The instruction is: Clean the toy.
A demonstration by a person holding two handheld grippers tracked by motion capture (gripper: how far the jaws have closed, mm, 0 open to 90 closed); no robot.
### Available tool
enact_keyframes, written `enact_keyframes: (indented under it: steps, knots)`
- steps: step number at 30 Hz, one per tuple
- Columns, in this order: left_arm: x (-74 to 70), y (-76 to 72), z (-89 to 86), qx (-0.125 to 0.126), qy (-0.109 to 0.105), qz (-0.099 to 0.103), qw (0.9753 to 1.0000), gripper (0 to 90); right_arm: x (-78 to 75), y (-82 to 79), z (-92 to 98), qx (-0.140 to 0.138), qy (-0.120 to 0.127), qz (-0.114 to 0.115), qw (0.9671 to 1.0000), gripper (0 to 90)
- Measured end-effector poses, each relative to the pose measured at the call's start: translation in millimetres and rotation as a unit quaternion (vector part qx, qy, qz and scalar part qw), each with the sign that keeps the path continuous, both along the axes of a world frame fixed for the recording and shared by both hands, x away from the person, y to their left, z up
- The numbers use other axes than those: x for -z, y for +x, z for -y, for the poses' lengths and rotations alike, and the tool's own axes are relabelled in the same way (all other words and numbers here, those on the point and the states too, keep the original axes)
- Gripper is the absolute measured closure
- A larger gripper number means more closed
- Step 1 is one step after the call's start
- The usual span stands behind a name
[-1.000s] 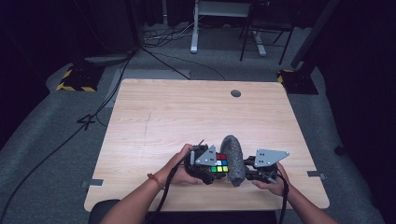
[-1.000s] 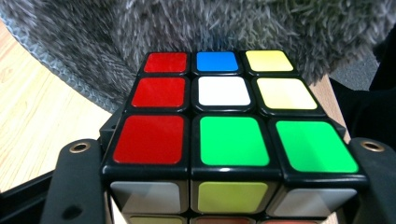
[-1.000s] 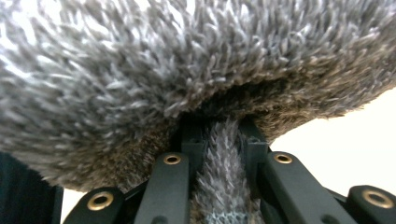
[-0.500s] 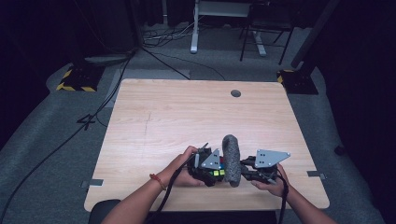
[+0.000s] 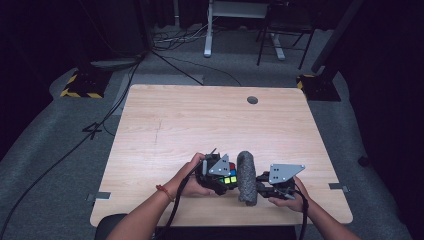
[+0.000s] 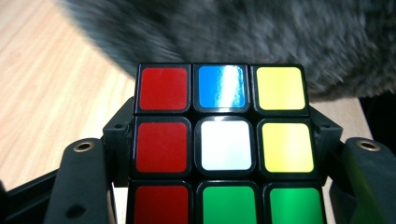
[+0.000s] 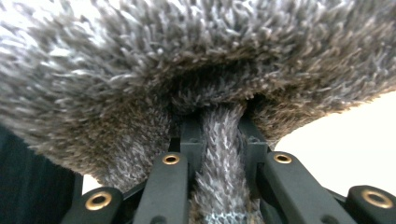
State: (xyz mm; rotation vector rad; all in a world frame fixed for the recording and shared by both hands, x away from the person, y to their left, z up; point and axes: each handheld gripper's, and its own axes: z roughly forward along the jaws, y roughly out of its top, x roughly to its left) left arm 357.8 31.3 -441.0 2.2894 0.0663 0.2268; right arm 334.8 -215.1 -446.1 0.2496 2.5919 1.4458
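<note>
Left gripper [image 5: 223,181] clamps cube [image 6: 223,144] | right gripper [image 5: 261,190] pinches grey shaggy cloth [image 7: 187,70]

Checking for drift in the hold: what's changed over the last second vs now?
Little. The grey fuzzy cloth tipped from a leftward lean to nearly upright, and the left gripper with the Rubik's cube edged slightly closer to it. Nothing was taken or let go: the left jaws stay shut on the cube, the right gripper stays pinched on the cloth, both near the table's front edge.
</note>
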Motion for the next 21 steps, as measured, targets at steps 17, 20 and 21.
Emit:
enact_keyframes:
  steps: [17,20,21]
  knots:
    - [0.9,-7.6,12.6,0.018,0.013,0.008,0.9997,33.2,-0.9,6.3,4.0,0.02,0.023,0.001,0.9995,77.4]
    - [2.4,-7.0,14.9,0.014,0.024,0.008,0.9996,33.2,-3.1,6.7,2.9,0.019,0.035,0.002,0.9992,77.4]
    - [4.1,-6.5,16.4,0.014,0.032,0.007,0.9994,33.1,-4.3,6.2,1.7,0.017,0.036,0.002,0.9992,77.4]
